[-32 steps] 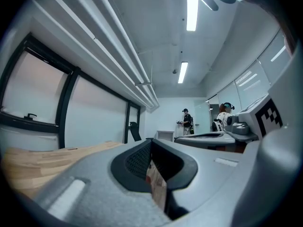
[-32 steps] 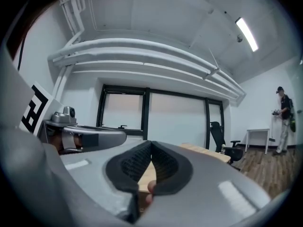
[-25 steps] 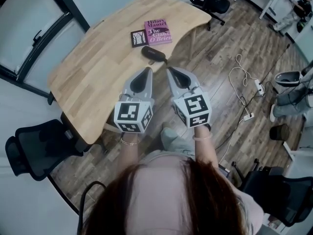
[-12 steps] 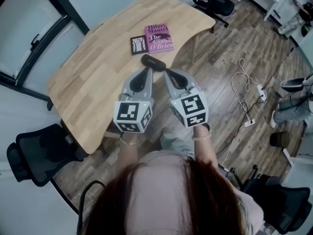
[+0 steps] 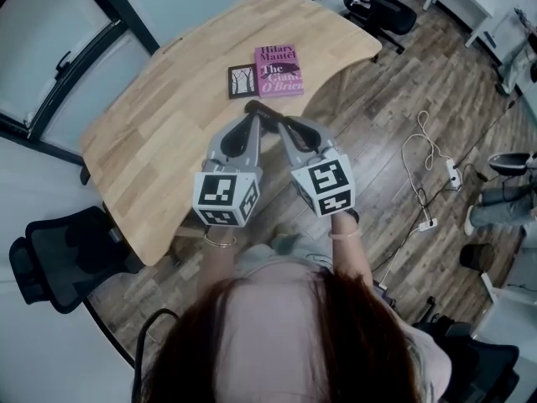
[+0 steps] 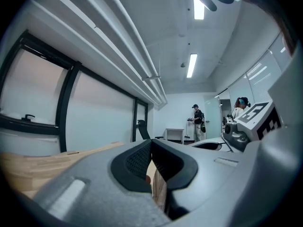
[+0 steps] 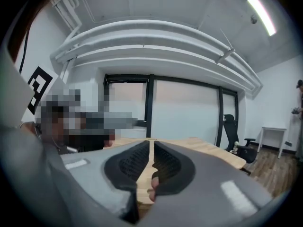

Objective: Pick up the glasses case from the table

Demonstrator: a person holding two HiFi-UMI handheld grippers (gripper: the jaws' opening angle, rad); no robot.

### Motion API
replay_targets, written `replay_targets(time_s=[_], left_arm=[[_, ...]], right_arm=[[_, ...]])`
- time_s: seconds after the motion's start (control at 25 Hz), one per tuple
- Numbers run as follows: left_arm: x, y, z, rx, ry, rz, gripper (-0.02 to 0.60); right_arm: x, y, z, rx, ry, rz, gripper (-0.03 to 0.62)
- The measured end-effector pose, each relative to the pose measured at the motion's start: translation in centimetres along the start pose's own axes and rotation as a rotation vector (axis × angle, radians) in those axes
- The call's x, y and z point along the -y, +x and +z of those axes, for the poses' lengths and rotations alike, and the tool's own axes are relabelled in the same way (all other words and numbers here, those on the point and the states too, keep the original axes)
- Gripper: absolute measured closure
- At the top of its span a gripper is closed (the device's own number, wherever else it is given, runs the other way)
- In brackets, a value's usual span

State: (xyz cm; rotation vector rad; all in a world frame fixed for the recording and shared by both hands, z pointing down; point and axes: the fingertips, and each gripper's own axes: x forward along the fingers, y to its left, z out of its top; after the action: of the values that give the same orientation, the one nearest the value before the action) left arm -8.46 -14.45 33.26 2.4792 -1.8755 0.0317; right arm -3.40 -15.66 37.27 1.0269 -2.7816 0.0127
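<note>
Black glasses case (image 5: 263,110) lay at the wooden table's (image 5: 159,124) curved edge, near a pink book (image 5: 278,70). Left gripper (image 6: 151,145), jaws closed and empty, and right gripper (image 7: 152,150), jaws just opened a crack around nothing, flanked it, seemingly without touching.

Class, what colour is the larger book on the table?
The book is pink; best seen in the head view.

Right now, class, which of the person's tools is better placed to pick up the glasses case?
Probably right. The right tool points at the glasses case, and its jaws have just been opening with nothing between them; the left tool is shut.
</note>
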Motion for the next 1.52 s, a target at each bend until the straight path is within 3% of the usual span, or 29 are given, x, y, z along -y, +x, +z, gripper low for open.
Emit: replay_targets(time_s=[0.56,1.24,1.52], left_arm=[[-4.8,3.2,-1.2,-0.024,-0.017,0.039,0.572],[-8.1,10.8,-1.9,-0.034,-0.002,-0.065,0.572],[-10.1,12.6,-1.5,-0.023,-0.011,-0.074,0.572]], right_arm=[[1.1,5.7,-2.4,-0.078,-0.018,0.051,0.514],[2.4,13.7,-6.5,-0.183,-0.052,0.094,0.452],[2.7,16.0,-8.5,-0.24,-0.08,0.122,0.435]])
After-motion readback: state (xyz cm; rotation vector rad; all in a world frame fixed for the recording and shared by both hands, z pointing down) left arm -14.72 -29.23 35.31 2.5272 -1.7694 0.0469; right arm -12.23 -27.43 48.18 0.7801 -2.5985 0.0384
